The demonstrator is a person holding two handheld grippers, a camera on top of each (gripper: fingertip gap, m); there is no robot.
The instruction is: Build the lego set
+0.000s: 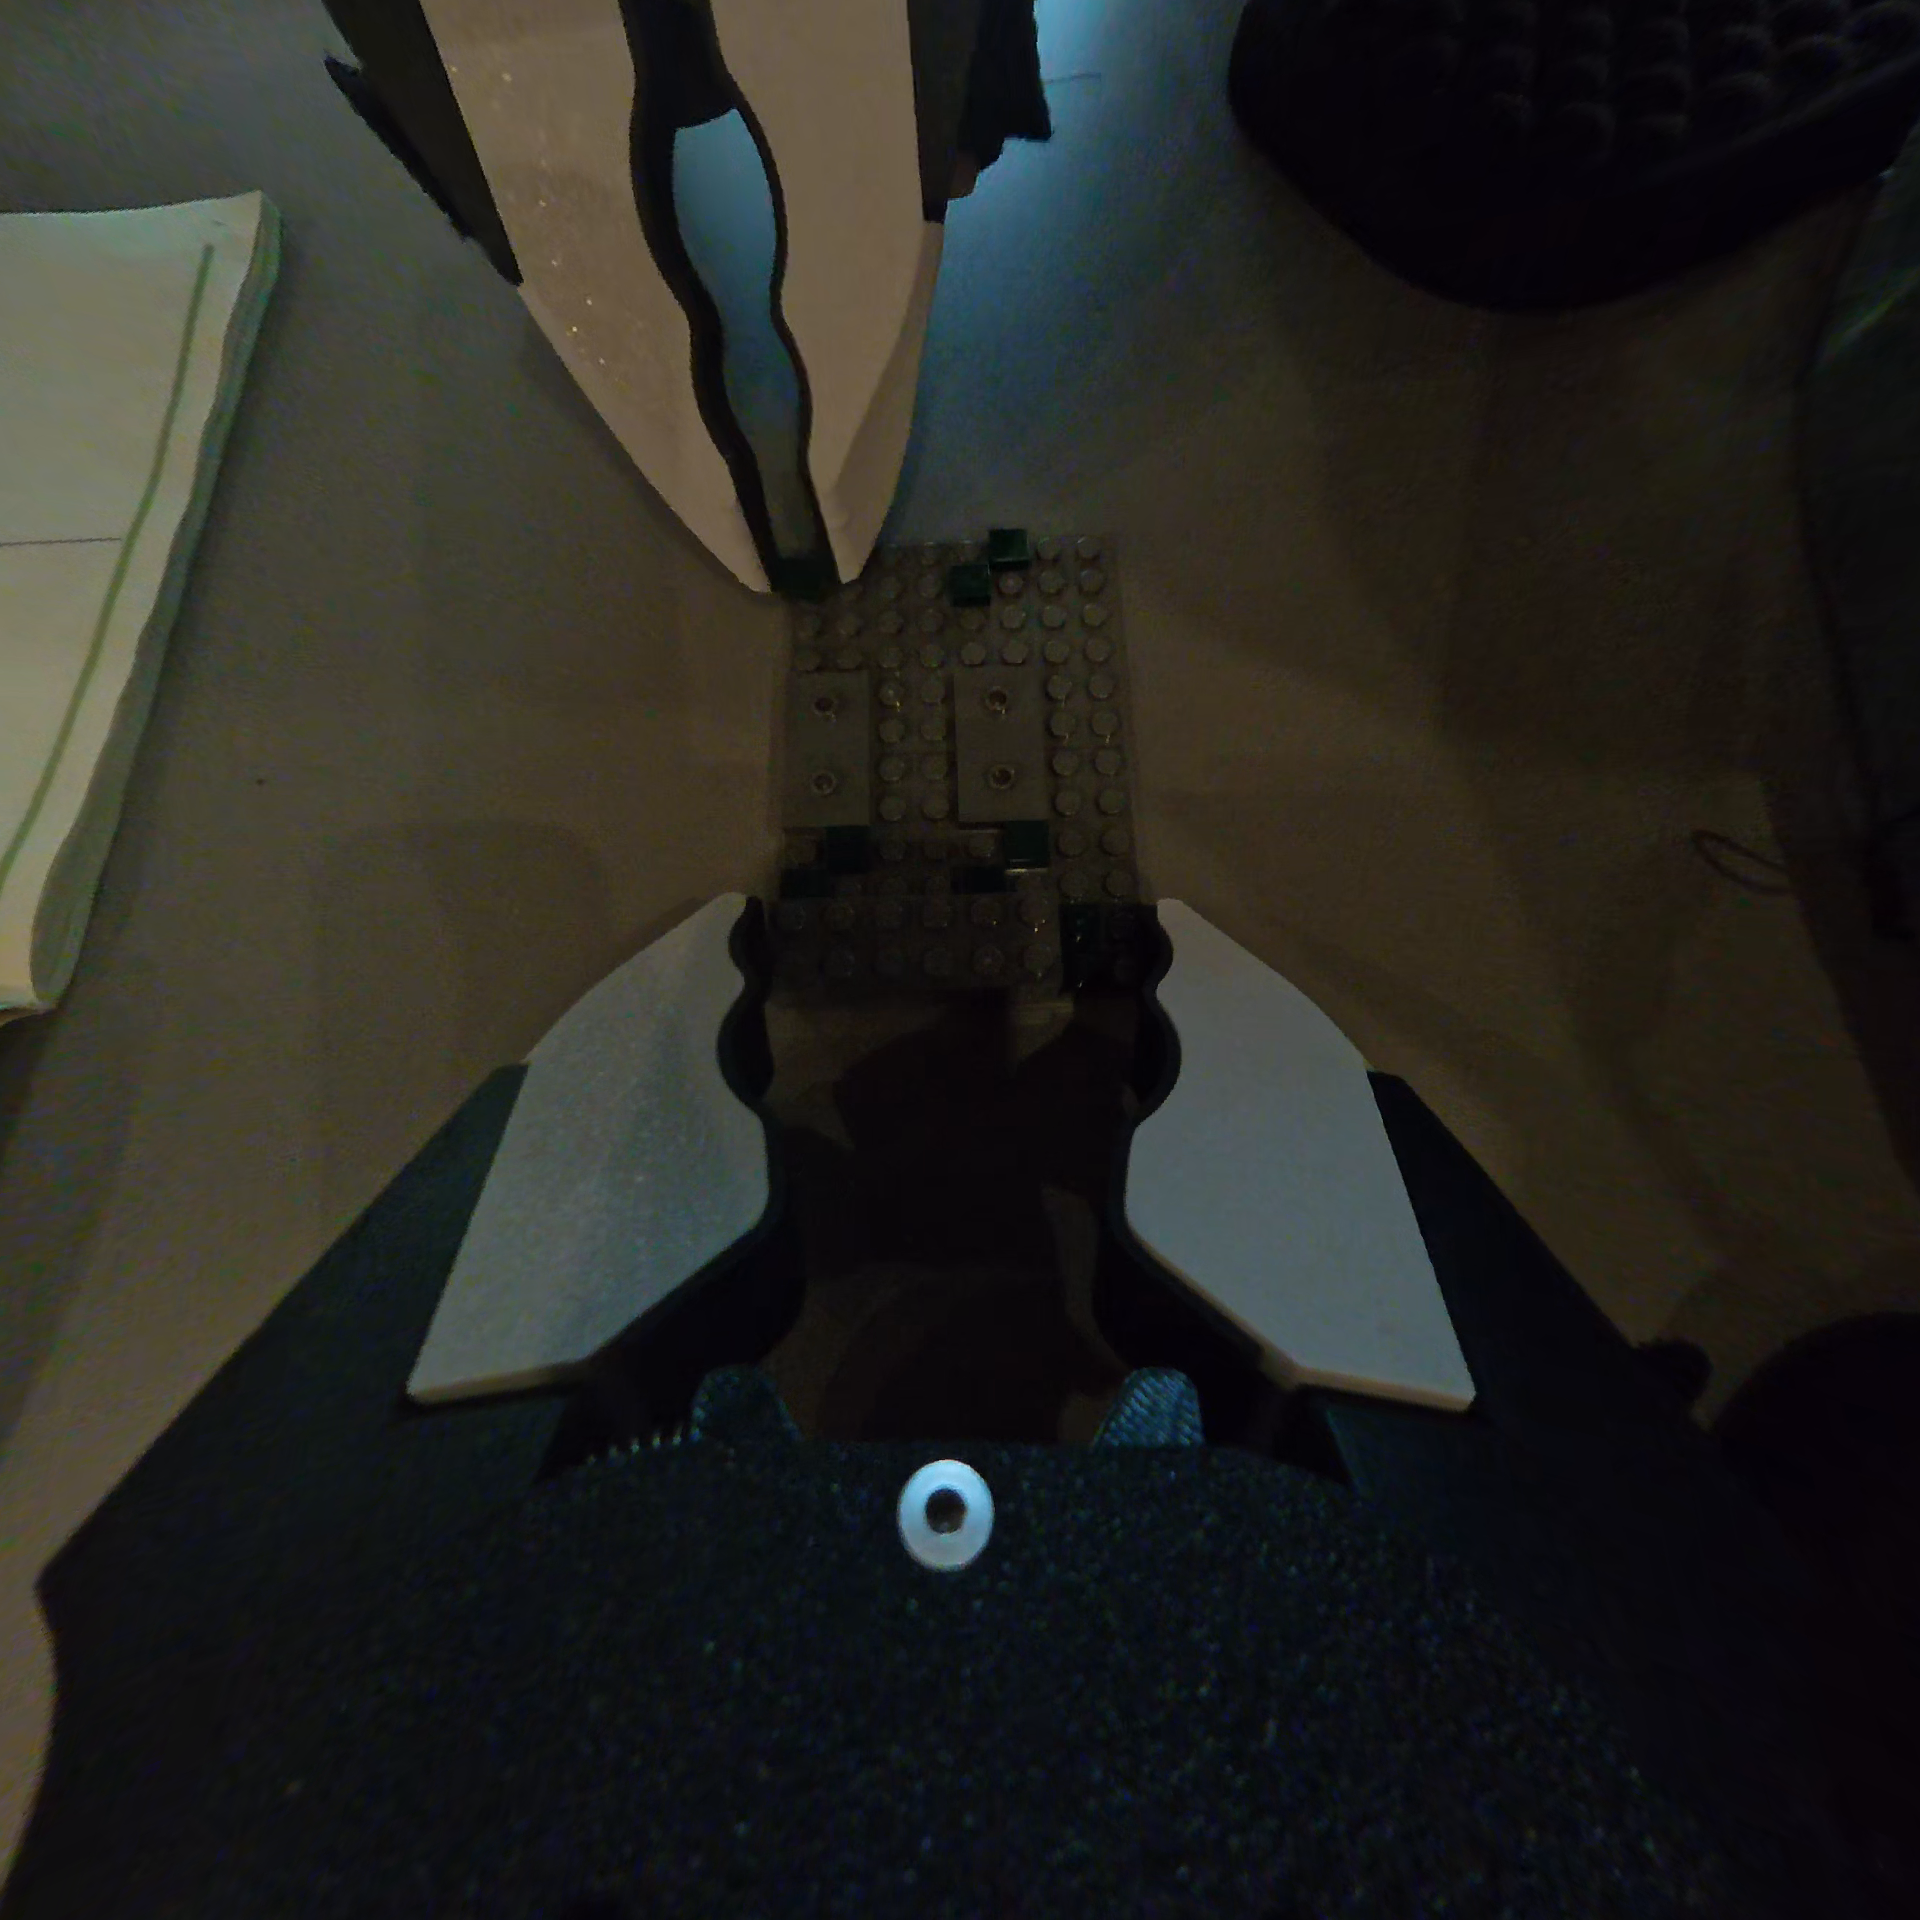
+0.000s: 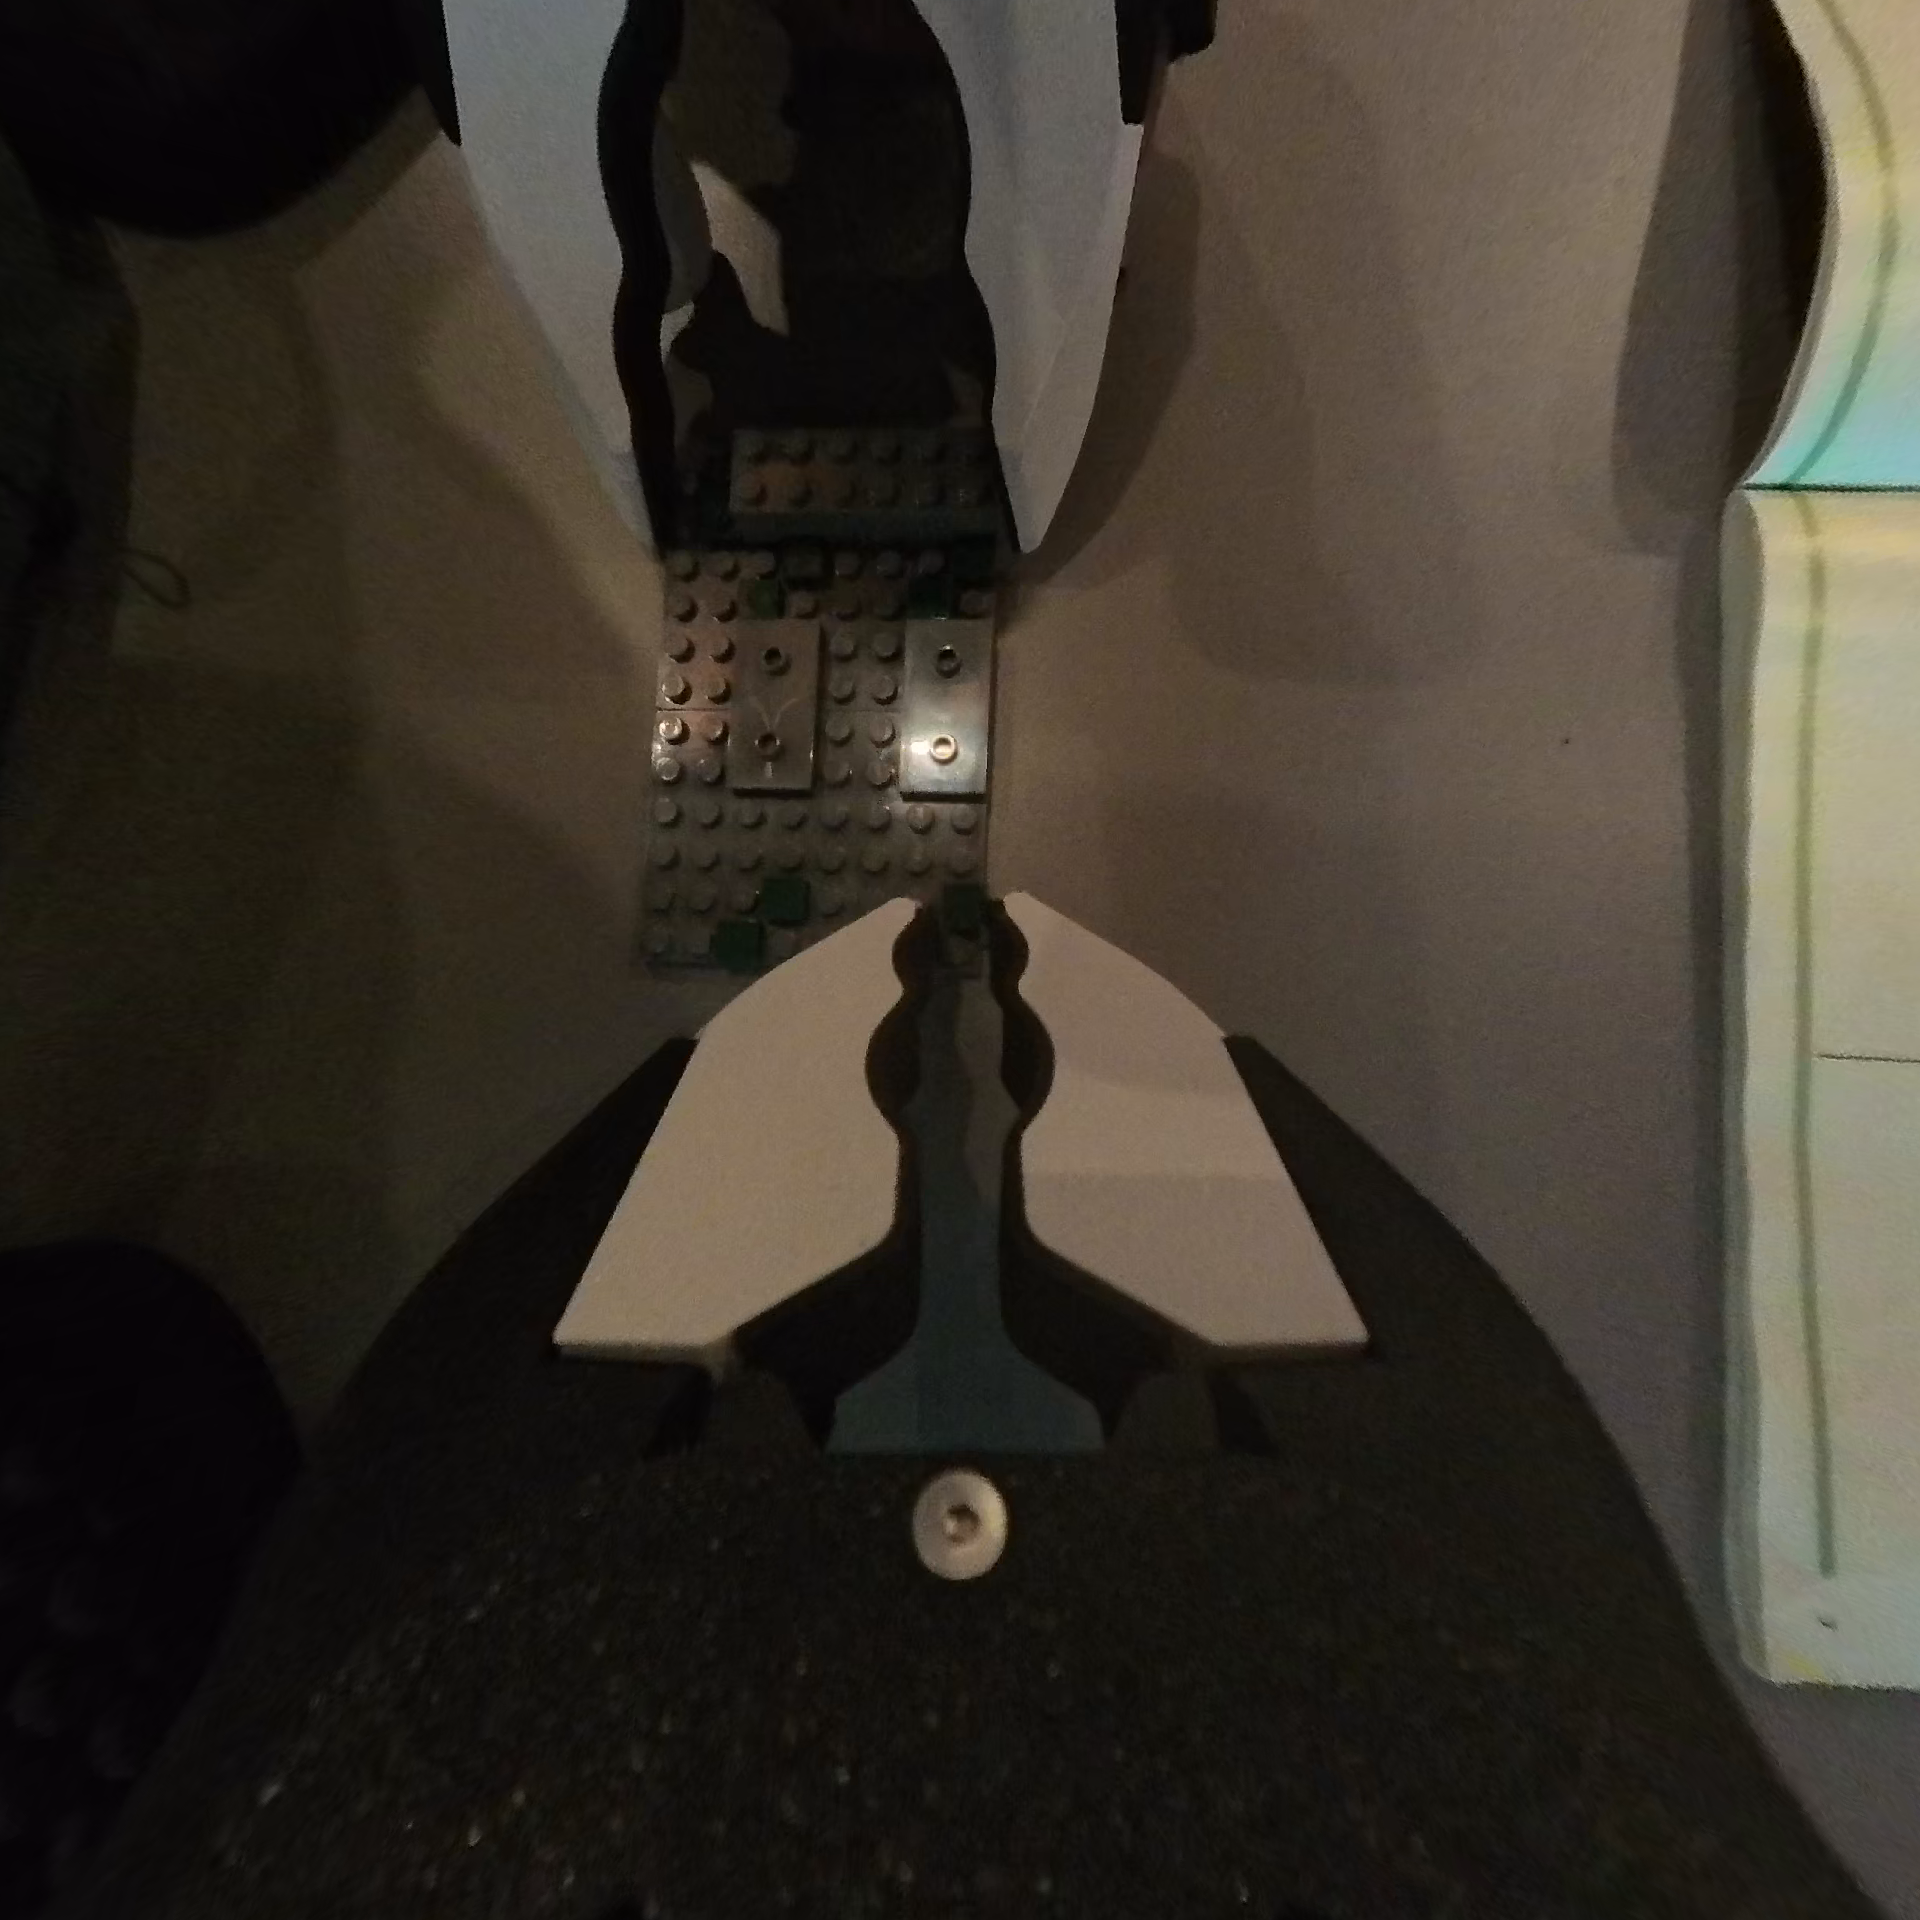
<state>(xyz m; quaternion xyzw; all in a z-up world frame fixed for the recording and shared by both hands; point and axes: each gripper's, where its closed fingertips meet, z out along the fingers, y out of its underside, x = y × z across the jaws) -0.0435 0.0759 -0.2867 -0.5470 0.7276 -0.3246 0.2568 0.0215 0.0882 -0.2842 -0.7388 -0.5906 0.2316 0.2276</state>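
A grey studded baseplate (image 1: 1081, 727) lies on the table, also shown in the right wrist view (image 2: 707, 831). It carries two smooth grey tiles (image 1: 828, 743) (image 2: 771, 722) and several small dark green pieces (image 1: 1023, 842) (image 2: 784, 899). My left gripper (image 1: 951, 935) is closed on the sides of the plate's near end and shows at the top of the right wrist view (image 2: 831, 530). My right gripper (image 2: 961, 920) is shut on a small dark green piece (image 2: 961, 933) at the plate's corner. Its tips (image 1: 805, 582) and the green piece (image 1: 800, 575) show at the plate's far left corner in the left wrist view.
A pale booklet (image 1: 104, 520) lies on the table left of the plate; it is at the right in the right wrist view (image 2: 1829, 935). A dark rounded textured object (image 1: 1558, 135) sits at the far right. The scene is dim. There is about 8 centimetres between the tips of the two grippers.
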